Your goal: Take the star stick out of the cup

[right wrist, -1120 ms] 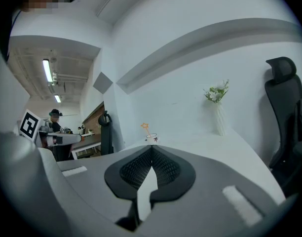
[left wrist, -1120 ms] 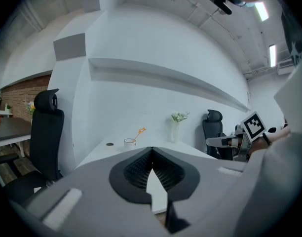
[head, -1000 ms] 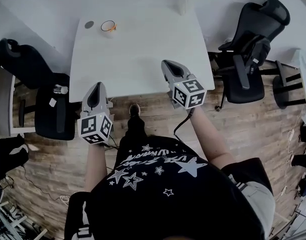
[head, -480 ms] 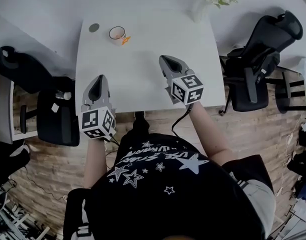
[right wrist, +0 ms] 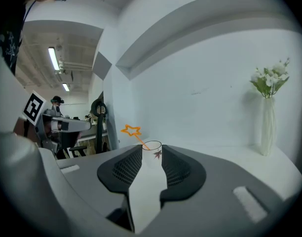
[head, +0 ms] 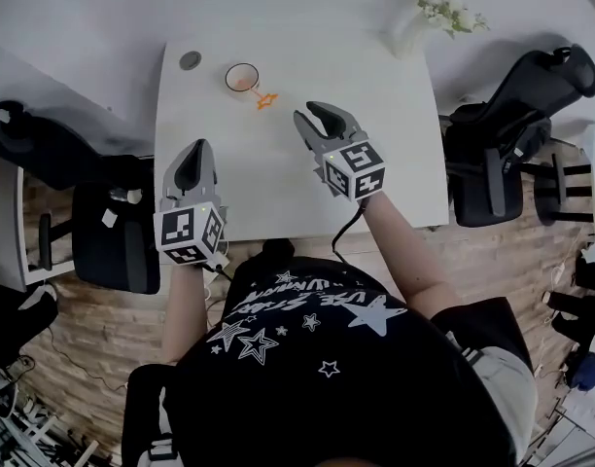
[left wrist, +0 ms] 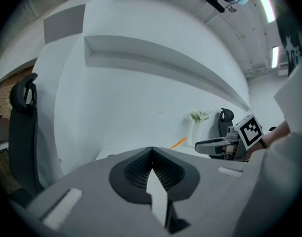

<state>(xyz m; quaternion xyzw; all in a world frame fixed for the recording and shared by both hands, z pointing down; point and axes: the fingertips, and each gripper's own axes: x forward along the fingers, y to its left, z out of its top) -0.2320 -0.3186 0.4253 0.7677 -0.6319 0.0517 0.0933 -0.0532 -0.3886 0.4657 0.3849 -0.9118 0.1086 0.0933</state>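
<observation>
A clear cup point(head: 242, 77) stands at the far left of the white table point(head: 395, 154). An orange star stick point(head: 266, 100) leans out of it toward me. In the right gripper view the cup point(right wrist: 152, 149) shows far off through the gap between the jaws, with the star point(right wrist: 132, 130) up to its left. My right gripper point(head: 315, 115) hovers over the table, short of the cup; its jaws are opening and nothing is between them. My left gripper point(head: 193, 154) is shut and empty above the table's near left edge.
A white vase of flowers point(head: 414, 32) stands at the table's far right corner, and a small grey disc point(head: 190, 60) lies left of the cup. Black office chairs point(head: 511, 134) flank the table on both sides. A white wall rises behind the table.
Both grippers have moved forward over the table toward the cup. The right gripper's jaws have parted; the left stays shut.
</observation>
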